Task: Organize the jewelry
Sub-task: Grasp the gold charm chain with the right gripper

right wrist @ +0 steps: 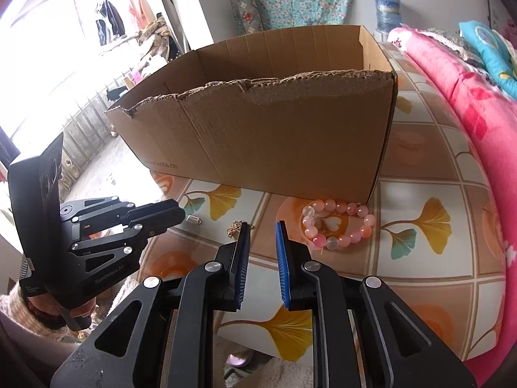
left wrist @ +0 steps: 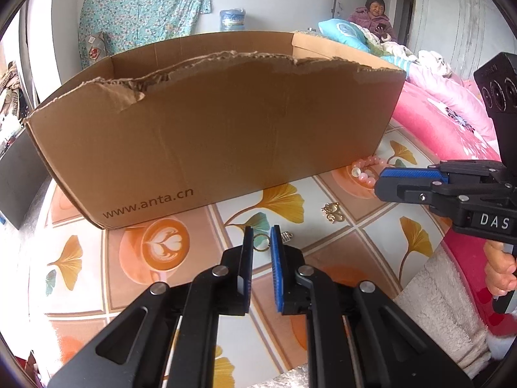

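Note:
A small gold ring (left wrist: 261,243) lies on the patterned tablecloth, and my left gripper (left wrist: 261,231) is shut on it, both blue pads touching its sides. Just right of it is a tiny silver piece (left wrist: 287,235), and farther right a gold ornament (left wrist: 331,211). A pink bead bracelet (right wrist: 339,223) rests against the cardboard box (right wrist: 274,135) at its near right corner. My right gripper (right wrist: 264,226) hovers left of the bracelet, its jaws a narrow gap apart with nothing between them. The gold ornament (right wrist: 234,229) peeks out beside its left finger.
The open box (left wrist: 210,135) with a torn front rim fills the far side of the table (left wrist: 168,258). A pink quilt (right wrist: 478,123) borders the table on the right. A person (left wrist: 374,16) sits far behind. A hand (left wrist: 499,271) holds the right gripper's handle.

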